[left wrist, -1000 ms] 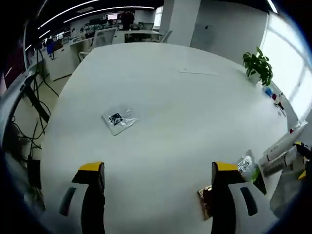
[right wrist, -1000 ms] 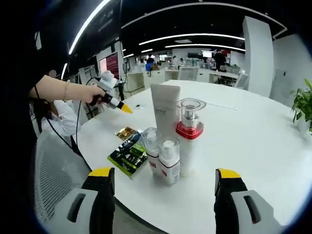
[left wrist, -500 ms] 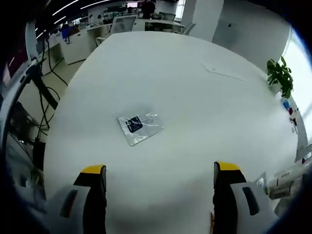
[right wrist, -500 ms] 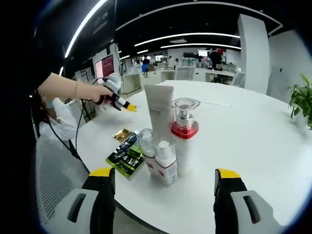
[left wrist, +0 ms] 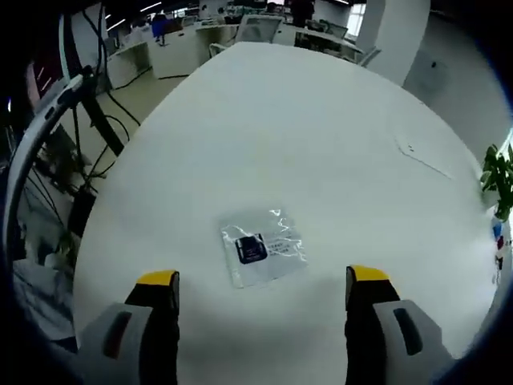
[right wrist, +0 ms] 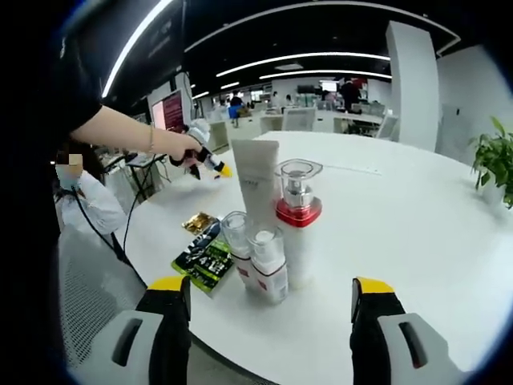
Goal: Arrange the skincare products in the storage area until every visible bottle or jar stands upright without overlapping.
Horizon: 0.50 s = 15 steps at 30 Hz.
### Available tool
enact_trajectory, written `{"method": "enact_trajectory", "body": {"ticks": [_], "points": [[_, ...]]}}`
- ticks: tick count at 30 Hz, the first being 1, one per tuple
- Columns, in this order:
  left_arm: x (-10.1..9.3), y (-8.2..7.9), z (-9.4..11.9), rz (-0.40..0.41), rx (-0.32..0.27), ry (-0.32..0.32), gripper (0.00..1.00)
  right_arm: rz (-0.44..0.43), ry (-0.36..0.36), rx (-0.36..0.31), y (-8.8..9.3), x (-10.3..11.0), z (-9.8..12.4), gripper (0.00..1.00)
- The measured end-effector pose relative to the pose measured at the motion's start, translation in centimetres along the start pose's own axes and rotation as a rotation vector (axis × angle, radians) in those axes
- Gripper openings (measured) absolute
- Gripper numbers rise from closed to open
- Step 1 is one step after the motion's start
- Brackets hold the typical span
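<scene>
Skincare products stand in a tight cluster on the white table (right wrist: 433,233) in the right gripper view: a tall white tube (right wrist: 257,180) at the back, a bottle with a red collar and clear cap (right wrist: 297,220) just beside it, and two small clear-capped bottles (right wrist: 258,261) in front, touching one another. All four are upright. Flat sachets (right wrist: 204,257) — dark green with a gold one behind — lie on the table just left of the bottles, near the edge.

We see the right gripper (right wrist: 268,321) hovering short of this cluster, its yellow-tipped jaws spread wide and holding nothing. Farther left in the same view, the person's bare forearm reaches out level over the table, the hand (right wrist: 186,147) wrapped around the left gripper (right wrist: 216,164), whose yellow tip points toward the white tube.

In the left gripper view we look down on the table from above. The left gripper's jaws are wide apart and empty, poised over a clear plastic packet (left wrist: 263,247) with a dark label that lies flat on the table between them, not touched. A potted plant (right wrist: 493,156) stands at the far right of the table.
</scene>
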<state>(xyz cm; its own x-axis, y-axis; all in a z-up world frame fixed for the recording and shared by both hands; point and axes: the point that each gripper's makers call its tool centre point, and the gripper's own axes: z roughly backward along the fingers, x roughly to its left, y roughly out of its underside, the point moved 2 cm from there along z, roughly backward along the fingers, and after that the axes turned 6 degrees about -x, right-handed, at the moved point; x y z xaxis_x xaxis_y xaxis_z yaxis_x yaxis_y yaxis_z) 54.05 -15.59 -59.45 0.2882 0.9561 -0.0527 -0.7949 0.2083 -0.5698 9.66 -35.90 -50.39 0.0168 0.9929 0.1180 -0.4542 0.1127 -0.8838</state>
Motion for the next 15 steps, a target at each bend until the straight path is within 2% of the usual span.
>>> {"method": "enact_trajectory", "body": {"ticks": [2, 4, 5, 8, 10, 12, 15], "points": [[-0.09, 0.58, 0.10, 0.002, 0.016, -0.030, 0.81, -0.002, 0.001, 0.002, 0.06, -0.05, 0.00, 0.85], [0.74, 0.30, -0.54, 0.006, 0.051, -0.064, 0.82, -0.002, 0.003, 0.004, 0.10, -0.08, -0.01, 0.84], [0.43, 0.78, -0.23, 0.014, 0.054, -0.071, 0.82, -0.003, 0.004, 0.006, 0.14, -0.11, -0.01, 0.84], [0.66, 0.93, -0.04, 0.020, 0.056, -0.099, 0.81, -0.006, 0.007, 0.008, 0.15, -0.16, -0.01, 0.84], [0.56, 0.99, -0.29, 0.055, 0.058, -0.099, 0.81, -0.007, 0.009, 0.009, 0.17, -0.19, -0.03, 0.84], [0.89, 0.43, -0.73, 0.046, 0.051, -0.096, 0.81, -0.008, 0.008, 0.011, 0.20, -0.19, -0.03, 0.84], [0.79, 0.47, -0.72, 0.052, 0.046, -0.094, 0.80, -0.008, 0.010, 0.013, 0.22, -0.22, -0.04, 0.83]]}}
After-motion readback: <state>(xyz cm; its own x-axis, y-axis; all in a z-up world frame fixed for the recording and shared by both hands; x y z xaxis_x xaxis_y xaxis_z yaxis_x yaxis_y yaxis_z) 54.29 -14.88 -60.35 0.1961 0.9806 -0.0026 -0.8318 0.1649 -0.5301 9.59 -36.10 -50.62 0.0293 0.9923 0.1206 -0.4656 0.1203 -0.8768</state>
